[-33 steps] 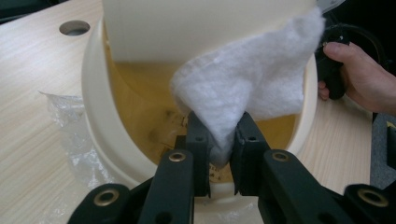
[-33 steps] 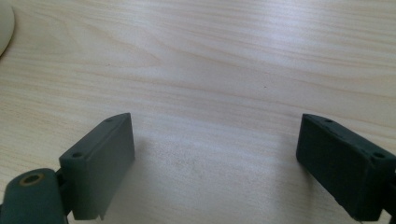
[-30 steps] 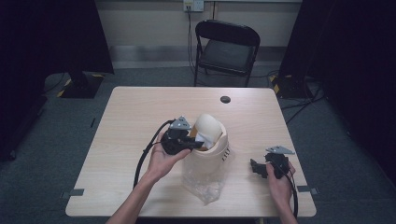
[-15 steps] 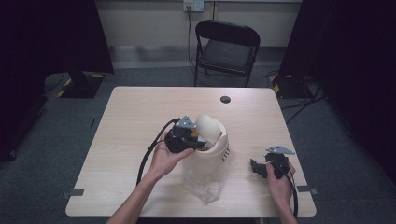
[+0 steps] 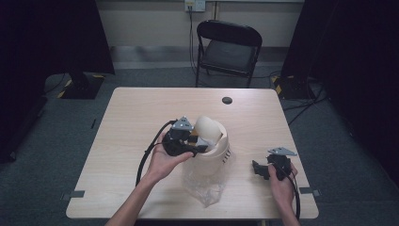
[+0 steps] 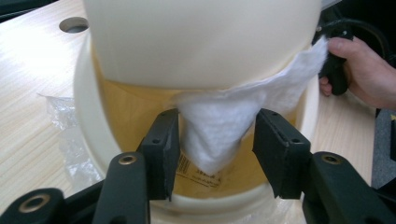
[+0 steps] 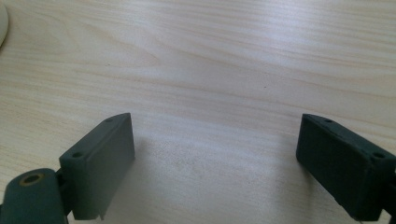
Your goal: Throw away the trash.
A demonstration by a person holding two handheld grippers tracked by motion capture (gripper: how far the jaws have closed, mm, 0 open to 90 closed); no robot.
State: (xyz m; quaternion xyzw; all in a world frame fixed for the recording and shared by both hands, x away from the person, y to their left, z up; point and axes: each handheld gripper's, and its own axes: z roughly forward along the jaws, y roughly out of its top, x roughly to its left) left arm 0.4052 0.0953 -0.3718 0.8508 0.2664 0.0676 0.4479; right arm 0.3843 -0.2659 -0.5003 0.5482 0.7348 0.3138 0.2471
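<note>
Left tool (image 6: 212, 149) (jaws parted) around white cloth (image 6: 219, 130) at cream bin (image 5: 214, 146)

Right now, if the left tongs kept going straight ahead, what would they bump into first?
Most likely the white fluffy sheet hanging between the open left tongs, with the cream container right behind it. How close the sheet is, I can't tell exactly.

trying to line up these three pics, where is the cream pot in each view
High view: the cream pot stands at table centre, beside the left gripper.
Left gripper view: the pot rises just past the jaws, white wadding between them.
Right gripper view: a pale sliver, perhaps its edge, top left.
Shared landmark: the wooden table.
</note>
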